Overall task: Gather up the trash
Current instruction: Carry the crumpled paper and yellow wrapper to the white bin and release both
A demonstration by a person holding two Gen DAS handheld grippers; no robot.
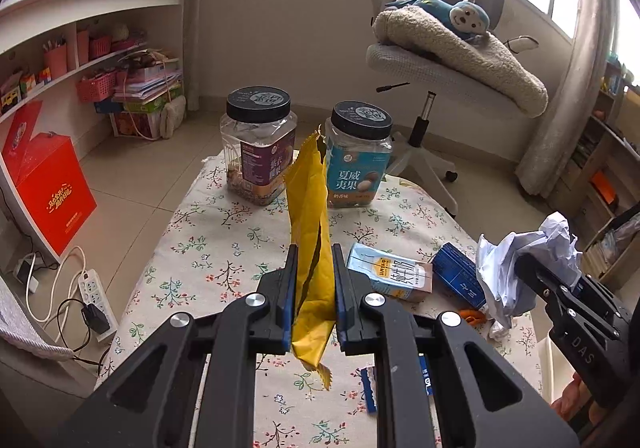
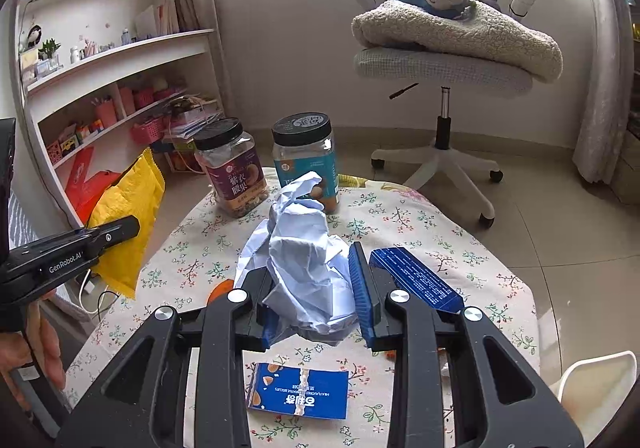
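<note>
My left gripper [image 1: 314, 252] is shut on a yellow snack wrapper [image 1: 310, 215] that stands up between its blue pads, lifted above the floral tablecloth [image 1: 208, 248]. From the right wrist view the same wrapper [image 2: 128, 215] hangs at the left, in the left gripper [image 2: 120, 228]. My right gripper [image 2: 310, 260] is shut on a crumpled ball of white paper [image 2: 300, 248], also raised off the table; the left wrist view shows that paper [image 1: 516, 260] at the far right. On the cloth lie a milk carton [image 1: 390, 272], a dark blue box [image 2: 416, 278] and a flat blue wrapper [image 2: 298, 390].
Two black-lidded nut jars [image 1: 258, 143] [image 1: 358, 155] stand at the table's far end. A grey office chair [image 2: 440, 59] with a blanket and a plush monkey is beyond. Shelves [image 1: 80, 59] line the left wall, with a red box [image 1: 52, 183] and a power strip [image 1: 94, 292] on the floor. A white rim [image 2: 600, 380] sits lower right.
</note>
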